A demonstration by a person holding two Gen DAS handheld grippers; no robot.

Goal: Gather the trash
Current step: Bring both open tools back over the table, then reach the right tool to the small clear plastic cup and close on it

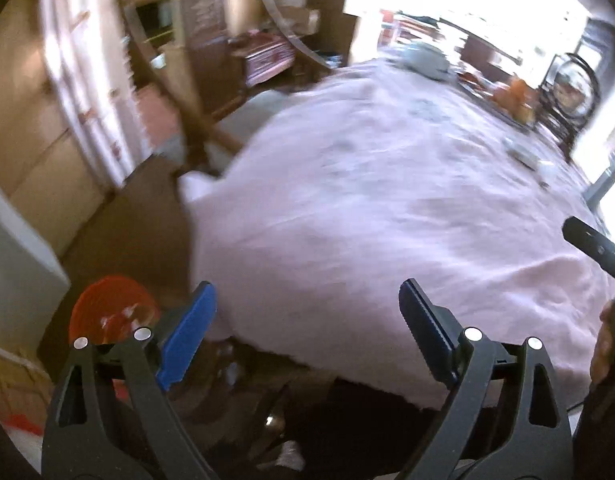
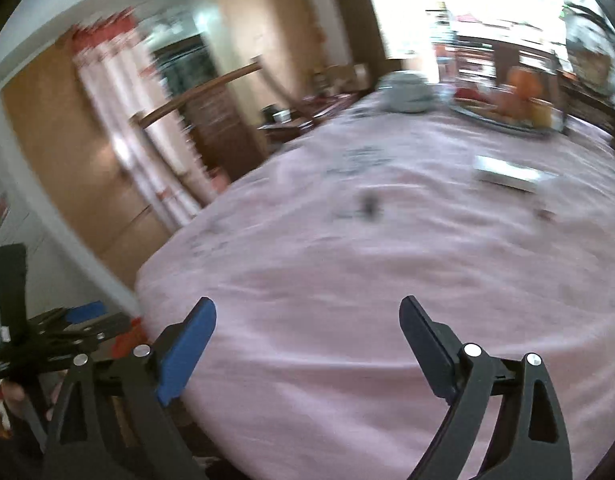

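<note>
left gripper (image 1: 307,332): wide open, empty, at near left corner of pink tablecloth (image 1: 387,208)
right gripper (image 2: 307,344): wide open, empty, over near edge
trash (image 2: 507,172): blurred flat pale scrap toward far right edge; likely light, limp, best pinched at an edge

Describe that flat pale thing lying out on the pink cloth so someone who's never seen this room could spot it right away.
Start at the big table under the pink cloth. Look toward its far right part, short of the tray of orange things by the bright window. There lies a flat, pale, boxy item, too blurred to identify; it is larger and lighter than the small dark speck to its left.
</note>
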